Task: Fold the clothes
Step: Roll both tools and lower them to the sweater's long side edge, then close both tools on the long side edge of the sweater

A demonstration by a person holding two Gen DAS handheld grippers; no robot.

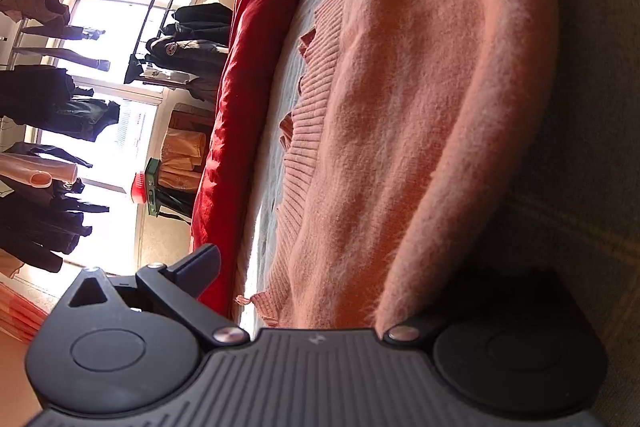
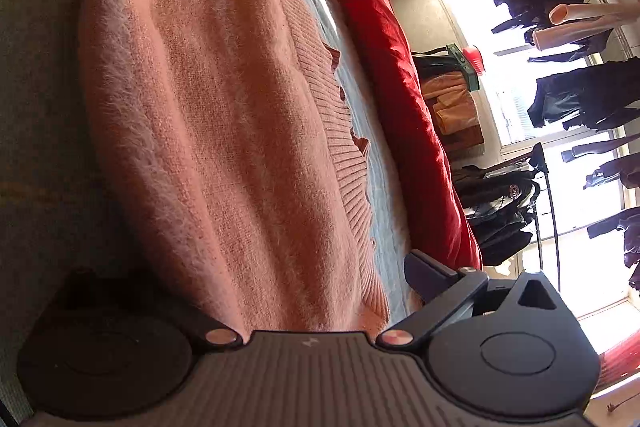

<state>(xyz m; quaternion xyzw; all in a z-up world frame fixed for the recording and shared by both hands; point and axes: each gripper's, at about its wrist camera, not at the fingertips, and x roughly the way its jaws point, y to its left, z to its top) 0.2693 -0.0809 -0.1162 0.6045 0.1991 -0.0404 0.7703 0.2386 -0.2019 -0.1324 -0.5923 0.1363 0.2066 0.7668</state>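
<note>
A fuzzy pink sweater (image 1: 400, 107) with a ribbed hem lies on a pale bed sheet (image 1: 280, 107), and both views are turned sideways. My left gripper (image 1: 320, 279) is open around the sweater's near edge. One black finger (image 1: 204, 263) shows above the cloth, while the other is hidden beneath it. In the right wrist view the same pink sweater (image 2: 224, 107) fills the middle. My right gripper (image 2: 296, 279) is open too, with one finger (image 2: 424, 271) beside the ribbed hem and the other hidden under the fabric.
A red quilt (image 1: 240, 87) is bunched along the far side of the bed; the red quilt (image 2: 388, 67) also shows in the right wrist view. Beyond it, dark clothes (image 1: 48, 99) hang on racks by bright windows. A stack of orange items (image 2: 452, 107) stands by the wall.
</note>
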